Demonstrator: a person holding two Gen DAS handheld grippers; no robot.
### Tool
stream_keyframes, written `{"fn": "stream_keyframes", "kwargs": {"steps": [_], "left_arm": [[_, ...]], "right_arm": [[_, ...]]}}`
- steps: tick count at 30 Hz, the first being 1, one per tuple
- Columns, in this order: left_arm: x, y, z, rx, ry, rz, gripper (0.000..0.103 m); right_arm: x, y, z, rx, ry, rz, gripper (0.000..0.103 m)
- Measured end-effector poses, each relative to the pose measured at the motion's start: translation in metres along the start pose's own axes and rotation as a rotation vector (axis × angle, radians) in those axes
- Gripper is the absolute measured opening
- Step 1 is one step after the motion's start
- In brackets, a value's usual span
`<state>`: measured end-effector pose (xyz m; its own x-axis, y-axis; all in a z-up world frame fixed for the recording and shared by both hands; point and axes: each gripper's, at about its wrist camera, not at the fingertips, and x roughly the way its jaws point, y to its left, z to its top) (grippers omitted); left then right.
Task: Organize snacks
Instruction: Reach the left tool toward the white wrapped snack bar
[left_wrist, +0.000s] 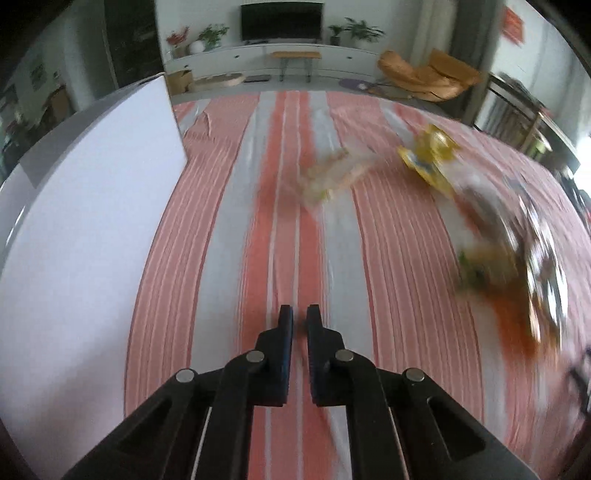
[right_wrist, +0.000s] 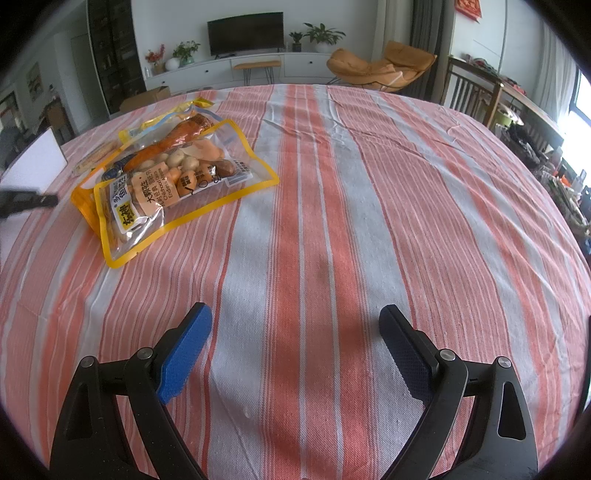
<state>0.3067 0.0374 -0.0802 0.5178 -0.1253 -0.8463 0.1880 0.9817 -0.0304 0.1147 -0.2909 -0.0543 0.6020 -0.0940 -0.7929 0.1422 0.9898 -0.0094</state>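
In the right wrist view a clear snack bag with a yellow border (right_wrist: 173, 181) lies on the striped tablecloth at the left, with another yellow-edged bag (right_wrist: 166, 122) partly under it and a thin snack stick (right_wrist: 92, 158) beyond. My right gripper (right_wrist: 295, 325) is open and empty, low over the cloth, to the right of the bags. In the blurred left wrist view my left gripper (left_wrist: 300, 317) is nearly shut and empty. Snack packets show there as smears: a pale one (left_wrist: 332, 173), a yellow one (left_wrist: 432, 158) and a bag at the right (left_wrist: 517, 258).
A white box (left_wrist: 92, 221) stands at the left of the table; its corner shows in the right wrist view (right_wrist: 37, 162). The left gripper's dark tip (right_wrist: 26, 201) shows at the left edge. Chairs (right_wrist: 472, 92) stand past the far right edge.
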Motion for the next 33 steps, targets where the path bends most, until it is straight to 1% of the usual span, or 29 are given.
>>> {"fn": "stream_keyframes", "kwargs": {"steps": [3, 5, 7, 8, 9, 10, 12, 13, 15, 18, 31, 33], "left_arm": [[-0.021, -0.008, -0.032, 0.076, -0.005, -0.008, 0.007], [-0.032, -0.013, -0.052, 0.119, -0.018, -0.002, 0.01], [-0.037, -0.014, -0.063, 0.132, -0.047, 0.009, 0.024], [-0.04, -0.014, -0.067, 0.126, -0.065, 0.038, 0.047], [-0.041, -0.009, -0.07, 0.103, -0.087, 0.089, 0.082], [-0.039, -0.005, -0.069, 0.083, -0.087, 0.087, 0.099], [-0.036, 0.008, -0.071, 0.012, -0.088, 0.018, 0.101], [-0.034, 0.012, -0.07, -0.019, -0.077, 0.017, 0.101], [-0.032, 0.016, -0.067, -0.044, -0.068, 0.02, 0.102], [-0.026, 0.01, -0.065, -0.009, -0.066, 0.04, 0.103], [-0.026, 0.012, -0.069, -0.011, -0.069, 0.037, 0.103], [-0.026, 0.012, -0.069, -0.011, -0.069, 0.037, 0.103]], "right_arm": [[0.0, 0.0, 0.0, 0.0, 0.0, 0.0, 0.094], [0.0, 0.0, 0.0, 0.0, 0.0, 0.0, 0.094], [0.0, 0.0, 0.0, 0.0, 0.0, 0.0, 0.094], [0.0, 0.0, 0.0, 0.0, 0.0, 0.0, 0.094], [0.0, 0.0, 0.0, 0.0, 0.0, 0.0, 0.094], [0.0, 0.0, 0.0, 0.0, 0.0, 0.0, 0.094], [0.0, 0.0, 0.0, 0.0, 0.0, 0.0, 0.094], [0.0, 0.0, 0.0, 0.0, 0.0, 0.0, 0.094], [0.0, 0.0, 0.0, 0.0, 0.0, 0.0, 0.094], [0.0, 0.0, 0.0, 0.0, 0.0, 0.0, 0.094], [0.0, 0.0, -0.001, 0.005, 0.0, 0.002, 0.094], [-0.003, 0.002, -0.002, 0.051, 0.001, 0.02, 0.094]]}}
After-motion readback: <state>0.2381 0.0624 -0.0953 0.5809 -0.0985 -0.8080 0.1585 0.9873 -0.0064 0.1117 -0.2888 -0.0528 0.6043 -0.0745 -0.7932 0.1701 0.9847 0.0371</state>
